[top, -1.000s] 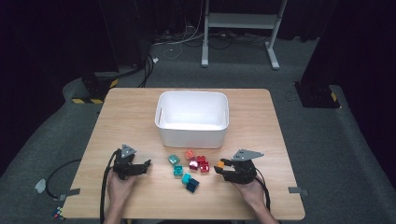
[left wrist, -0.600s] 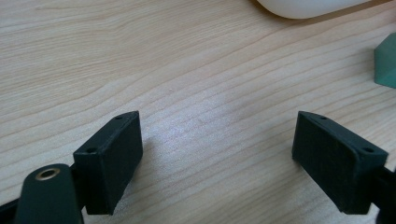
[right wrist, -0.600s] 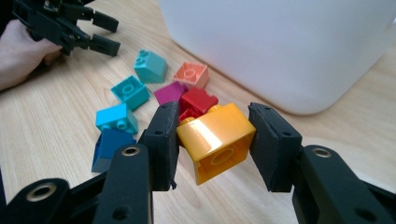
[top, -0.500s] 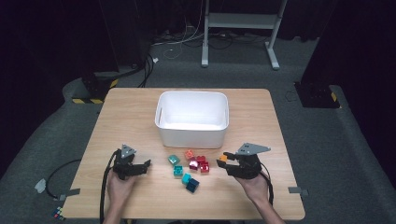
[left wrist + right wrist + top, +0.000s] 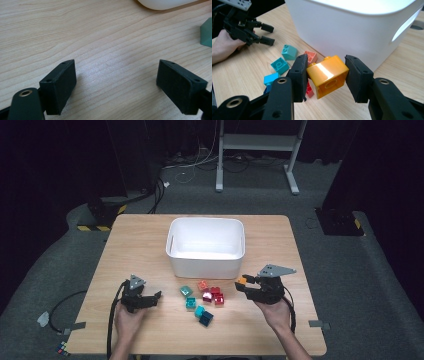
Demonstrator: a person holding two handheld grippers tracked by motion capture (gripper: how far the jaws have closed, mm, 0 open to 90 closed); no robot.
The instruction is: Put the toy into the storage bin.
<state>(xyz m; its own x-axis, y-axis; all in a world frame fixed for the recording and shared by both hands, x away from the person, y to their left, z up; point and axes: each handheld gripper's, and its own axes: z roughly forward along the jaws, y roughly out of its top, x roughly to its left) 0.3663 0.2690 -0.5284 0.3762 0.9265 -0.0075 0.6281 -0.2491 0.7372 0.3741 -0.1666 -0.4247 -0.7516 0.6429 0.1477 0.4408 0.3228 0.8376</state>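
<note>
White bin (image 5: 206,245) on the surface (image 5: 140,245) holds nothing visible. Right tool (image 5: 325,75) grips an orange brick (image 5: 327,75) just beside its wall. Left tool (image 5: 117,85) stands wide, holding nothing.

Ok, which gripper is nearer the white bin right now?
Right. The right gripper, holding the orange block, sits just off the white bin's front corner; the left gripper rests farther back.

Both grippers are black: the left gripper (image 5: 156,297) and right gripper (image 5: 241,285) each carry a grey three-cornered plate, trailing black cable, and brass-ringed screw holes.
</note>
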